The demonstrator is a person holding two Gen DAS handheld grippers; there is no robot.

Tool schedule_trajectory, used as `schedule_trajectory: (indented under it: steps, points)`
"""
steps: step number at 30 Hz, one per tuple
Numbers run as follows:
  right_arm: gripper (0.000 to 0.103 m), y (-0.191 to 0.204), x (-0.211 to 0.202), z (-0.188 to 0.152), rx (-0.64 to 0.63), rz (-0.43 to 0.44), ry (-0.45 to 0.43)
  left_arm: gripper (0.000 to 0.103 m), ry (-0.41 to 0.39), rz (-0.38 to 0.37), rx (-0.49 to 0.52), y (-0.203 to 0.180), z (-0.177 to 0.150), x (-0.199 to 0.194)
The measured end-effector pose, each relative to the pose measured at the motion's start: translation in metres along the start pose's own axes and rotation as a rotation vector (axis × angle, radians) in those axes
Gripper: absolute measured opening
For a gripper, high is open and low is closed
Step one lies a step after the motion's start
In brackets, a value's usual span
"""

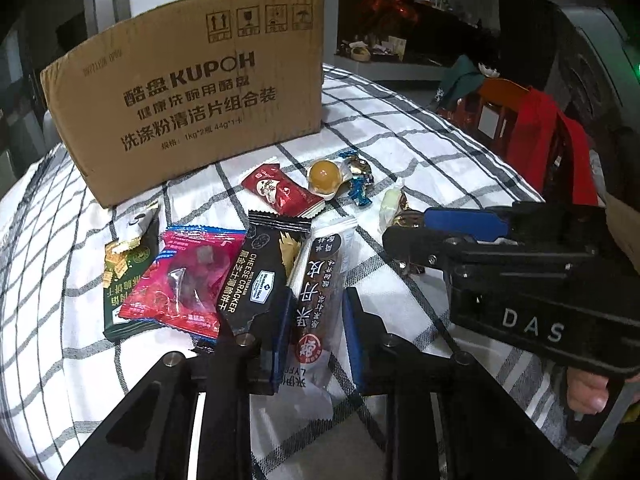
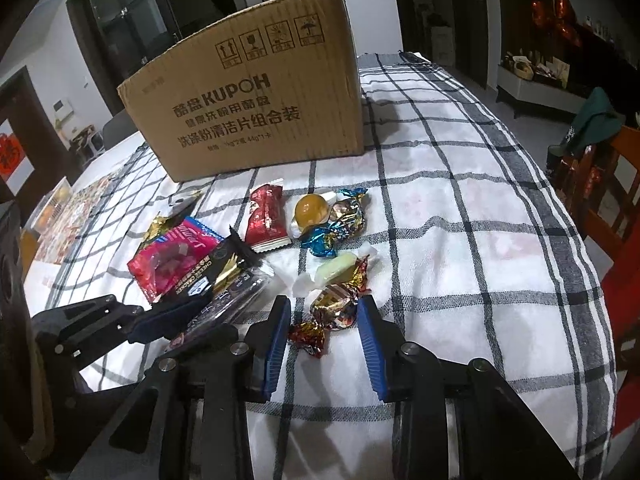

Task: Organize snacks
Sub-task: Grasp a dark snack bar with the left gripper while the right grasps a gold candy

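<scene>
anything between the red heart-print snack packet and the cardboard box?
Nothing: only bare checked tablecloth separates the red heart-print snack packet from the brown cardboard box. Clearest in the right wrist view.

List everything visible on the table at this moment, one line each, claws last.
cardboard box: 1, brown, back of table
checked tablecloth: 1, white and black
red heart packet: 1, before box
jelly cup: 1, amber
blue foil candy: 1
pale green candy: 1
gold-red foil candy: 1, between right claw fingers
cheese cracker pack: 1, black
pink packet: 1
green packet: 1, far left
brown snack bar: 1, in left claw
left claw: shut on bar
right claw: open
</scene>
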State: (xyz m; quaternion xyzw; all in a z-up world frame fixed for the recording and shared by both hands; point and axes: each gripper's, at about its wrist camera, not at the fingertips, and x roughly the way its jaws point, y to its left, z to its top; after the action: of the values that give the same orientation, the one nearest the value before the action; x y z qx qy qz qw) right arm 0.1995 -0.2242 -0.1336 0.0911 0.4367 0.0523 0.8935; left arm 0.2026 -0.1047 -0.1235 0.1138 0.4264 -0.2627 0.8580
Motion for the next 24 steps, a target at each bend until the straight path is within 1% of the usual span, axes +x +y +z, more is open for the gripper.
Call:
schedule_trajectory:
  steps: [3, 5, 6, 7, 8, 14, 24]
  points:
    - [0.034, 0.001, 0.001, -0.001, -0.007, -0.009, 0.000, 0.024, 0.010, -0.026, -0.042, 0.005, 0.002, 0.002]
    - [0.032, 0.002, 0.002, 0.000, -0.014, -0.020, 0.001, 0.022, 0.010, -0.030, -0.051, 0.006, 0.002, 0.002]
    - [0.031, 0.003, 0.002, 0.000, -0.016, -0.023, 0.000, 0.022, 0.010, -0.030, -0.052, 0.006, 0.003, 0.001]
    - [0.027, 0.003, 0.002, 0.000, -0.018, -0.029, -0.001, 0.022, 0.010, -0.033, -0.058, 0.007, 0.003, 0.001]
    - [0.026, 0.002, 0.002, 0.000, -0.017, -0.027, -0.001, 0.021, 0.011, -0.037, -0.065, 0.007, 0.003, 0.001]
    - [0.026, 0.004, -0.008, -0.002, -0.026, -0.036, -0.023, 0.020, 0.005, -0.080, -0.110, 0.012, 0.001, -0.006]
    - [0.026, 0.012, -0.031, -0.001, -0.043, -0.021, -0.057, 0.020, -0.057, -0.069, -0.113, 0.007, 0.005, -0.037]
